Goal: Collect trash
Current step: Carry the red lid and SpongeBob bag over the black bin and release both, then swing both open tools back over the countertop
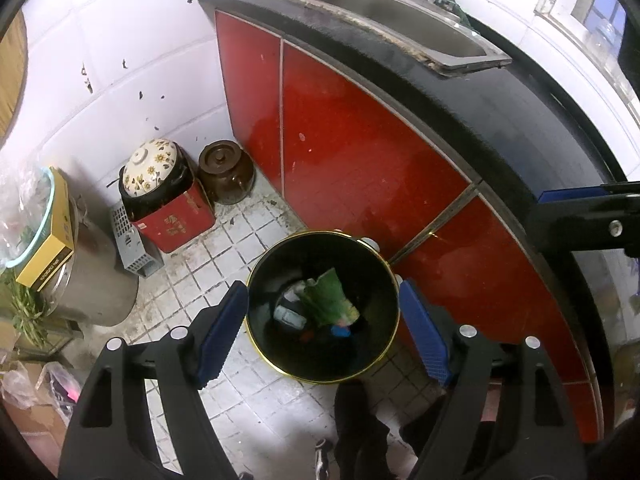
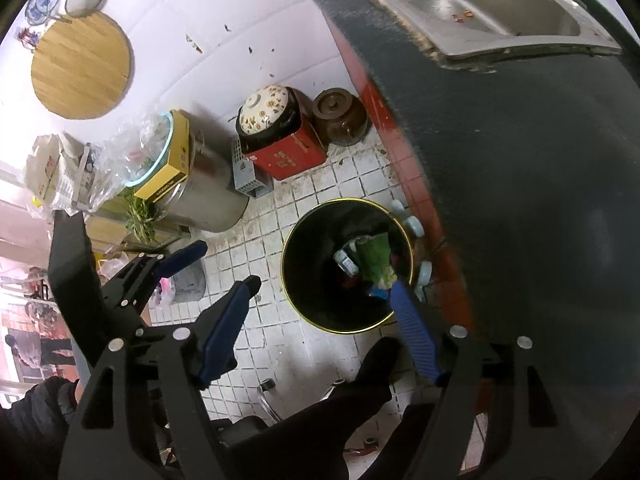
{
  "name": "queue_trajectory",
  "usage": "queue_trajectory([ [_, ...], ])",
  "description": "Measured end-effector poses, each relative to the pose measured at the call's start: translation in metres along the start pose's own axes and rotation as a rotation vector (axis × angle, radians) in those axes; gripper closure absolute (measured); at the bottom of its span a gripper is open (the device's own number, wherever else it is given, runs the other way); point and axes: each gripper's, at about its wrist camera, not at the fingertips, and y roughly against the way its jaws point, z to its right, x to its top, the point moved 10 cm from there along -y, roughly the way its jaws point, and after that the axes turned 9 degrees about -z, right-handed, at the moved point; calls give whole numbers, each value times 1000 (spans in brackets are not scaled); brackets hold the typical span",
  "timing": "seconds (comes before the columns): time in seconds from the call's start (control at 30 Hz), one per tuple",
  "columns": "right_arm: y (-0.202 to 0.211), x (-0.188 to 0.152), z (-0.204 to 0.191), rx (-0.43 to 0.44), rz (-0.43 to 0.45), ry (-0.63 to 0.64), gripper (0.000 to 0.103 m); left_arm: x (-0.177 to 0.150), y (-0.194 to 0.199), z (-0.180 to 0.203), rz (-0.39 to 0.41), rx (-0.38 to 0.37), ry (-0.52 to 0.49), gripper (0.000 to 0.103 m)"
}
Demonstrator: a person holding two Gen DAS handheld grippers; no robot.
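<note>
A black trash bin with a gold rim [image 1: 256,272] [image 2: 288,248] stands on the tiled floor against the red cabinet. Inside lie a green wrapper [image 1: 326,298] [image 2: 374,258], a small white container [image 1: 290,316] [image 2: 346,262] and other scraps. My left gripper [image 1: 324,294] hangs open and empty above the bin, its blue pads either side of the opening. It also shows at the left of the right wrist view [image 2: 224,264]. My right gripper [image 2: 324,292] is open and empty above the bin's near side.
A black countertop [image 1: 500,104] with a steel sink [image 1: 452,52] curves along the right over red cabinet doors [image 1: 352,160]. A red box with a flowered pot [image 1: 168,208], a brown jar [image 1: 226,172], a steel pot [image 2: 208,196] and a grey basket [image 1: 132,244] crowd the left wall.
</note>
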Motion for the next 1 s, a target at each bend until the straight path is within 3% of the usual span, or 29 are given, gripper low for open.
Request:
queue_trajectory([
  [0.13,26,-10,13,-9,53,-16,22,7,14,18,23,12,-30,16],
  [0.23,68,-28,40,-31,138,-59,19,17,29,44,50,25,-66,10],
  [0.43,157,-91,125,-153,317,-203,19,35,51,148,77,-44,-221,9],
  [0.6,232,-183,216,-294,439,-405,19,36,62,281,77,-157,-410,9],
  [0.77,291,-290,293,-391,526,-626,19,14,71,414,69,-250,-595,9],
  [1.0,336,-437,377,-463,606,-902,19,-29,78,549,69,-304,-798,9],
])
